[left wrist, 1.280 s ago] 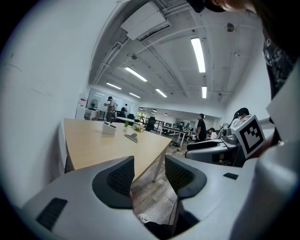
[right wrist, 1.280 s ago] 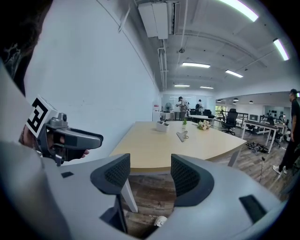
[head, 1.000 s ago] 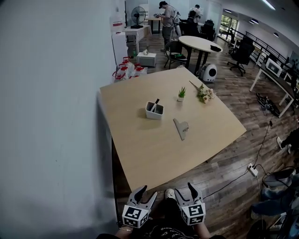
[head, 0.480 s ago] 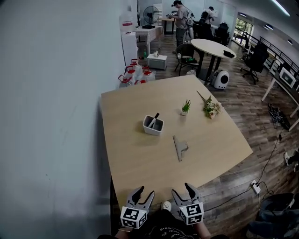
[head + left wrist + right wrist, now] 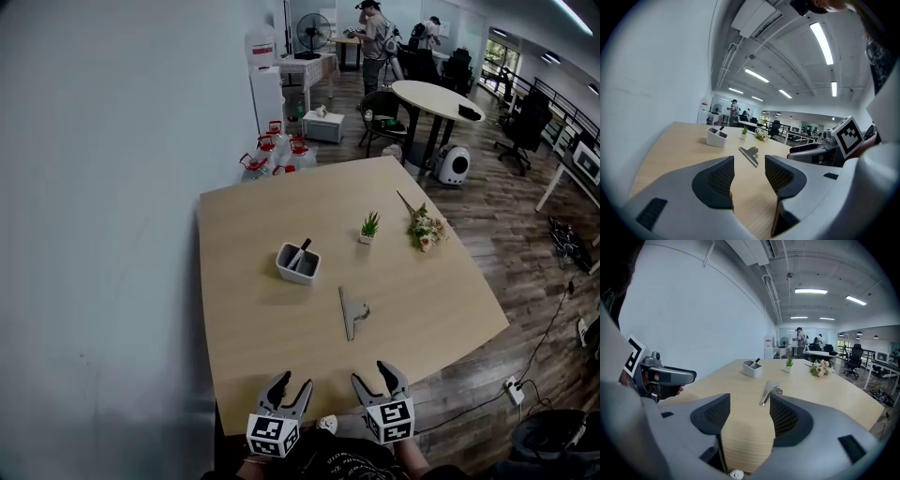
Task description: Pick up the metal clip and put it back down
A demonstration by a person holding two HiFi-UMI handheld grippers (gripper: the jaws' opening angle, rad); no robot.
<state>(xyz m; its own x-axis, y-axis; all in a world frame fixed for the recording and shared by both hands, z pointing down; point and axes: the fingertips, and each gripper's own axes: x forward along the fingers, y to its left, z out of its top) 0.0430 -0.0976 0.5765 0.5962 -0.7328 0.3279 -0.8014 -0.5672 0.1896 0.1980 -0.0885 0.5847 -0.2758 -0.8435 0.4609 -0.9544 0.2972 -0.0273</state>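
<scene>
The metal clip (image 5: pixel 350 312) lies flat near the middle of the light wooden table (image 5: pixel 244 234), its long bar running toward me. It also shows as the clip (image 5: pixel 750 155) and the clip (image 5: pixel 769 392) ahead of each pair of jaws. My left gripper (image 5: pixel 289 387) and right gripper (image 5: pixel 377 379) hover side by side at the table's near edge, well short of the clip. Both are open, nothing between their fingers. The left gripper (image 5: pixel 747 174) and right gripper (image 5: pixel 748 416) look along the tabletop.
A white holder (image 5: pixel 297 262) with a dark tool stands left of the clip. A small potted plant (image 5: pixel 369 227) and a flower sprig (image 5: pixel 424 228) lie farther back. A wall (image 5: pixel 103 234) runs along the table's left. Round table (image 5: pixel 437 99), chairs and people stand beyond.
My view has shifted closer over the table. Both grippers have moved slightly forward to the table's near edge. The clip has not moved on the table.
</scene>
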